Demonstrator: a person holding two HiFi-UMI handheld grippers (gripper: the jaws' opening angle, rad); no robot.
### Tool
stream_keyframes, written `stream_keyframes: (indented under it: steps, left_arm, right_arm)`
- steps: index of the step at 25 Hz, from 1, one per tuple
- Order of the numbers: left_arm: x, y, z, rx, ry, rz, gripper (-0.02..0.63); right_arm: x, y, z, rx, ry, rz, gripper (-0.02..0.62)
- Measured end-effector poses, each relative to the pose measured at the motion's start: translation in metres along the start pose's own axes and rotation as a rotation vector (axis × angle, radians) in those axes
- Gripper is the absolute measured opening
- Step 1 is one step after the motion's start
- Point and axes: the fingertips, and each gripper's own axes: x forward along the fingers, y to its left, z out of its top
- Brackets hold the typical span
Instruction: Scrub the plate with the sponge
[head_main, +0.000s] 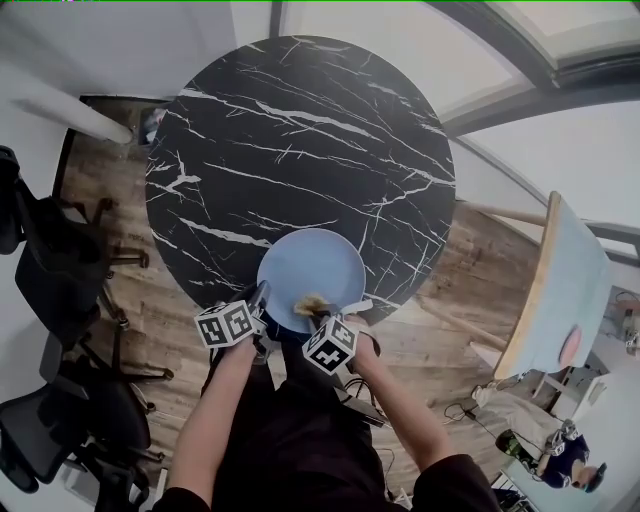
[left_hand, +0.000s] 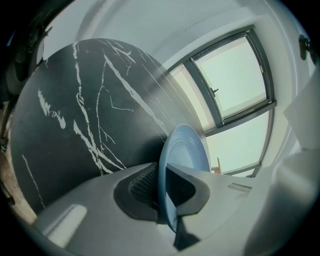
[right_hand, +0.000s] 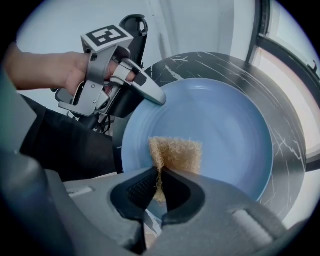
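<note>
A light blue plate rests at the near edge of the round black marble table. My left gripper is shut on the plate's near-left rim; in the left gripper view the plate stands edge-on between the jaws. My right gripper is shut on a tan, fibrous sponge. In the right gripper view the sponge lies flat against the plate near its near rim, pinched by the right gripper. The left gripper shows there clamping the rim.
The table stands on a wooden floor. Black office chairs stand to the left. A pale tabletop leans at the right. Large windows run behind the table.
</note>
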Motion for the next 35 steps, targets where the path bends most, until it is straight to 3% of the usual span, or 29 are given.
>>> stream_keyframes:
  steps: [12,19,26,35]
  left_arm:
    - [-0.001,0.001,-0.002,-0.013,0.016,-0.017,0.032]
    - [-0.001,-0.001,-0.003,0.069,0.041,-0.014,0.023]
    - [-0.001,-0.001,-0.003,0.078,0.05,-0.031,0.025]
    - [-0.002,-0.003,-0.003,0.093,0.07,-0.043,0.025]
  right_arm:
    - [0.015,0.028,0.038,-0.083,0.009,0.083,0.021]
    - [0.018,0.029,0.047,-0.111,0.019,0.083,0.021]
    - [0.023,0.031,0.047,-0.207,0.083,0.087,0.021]
    - [0.019,0.024,0.057,-0.193,0.075,0.118,0.021]
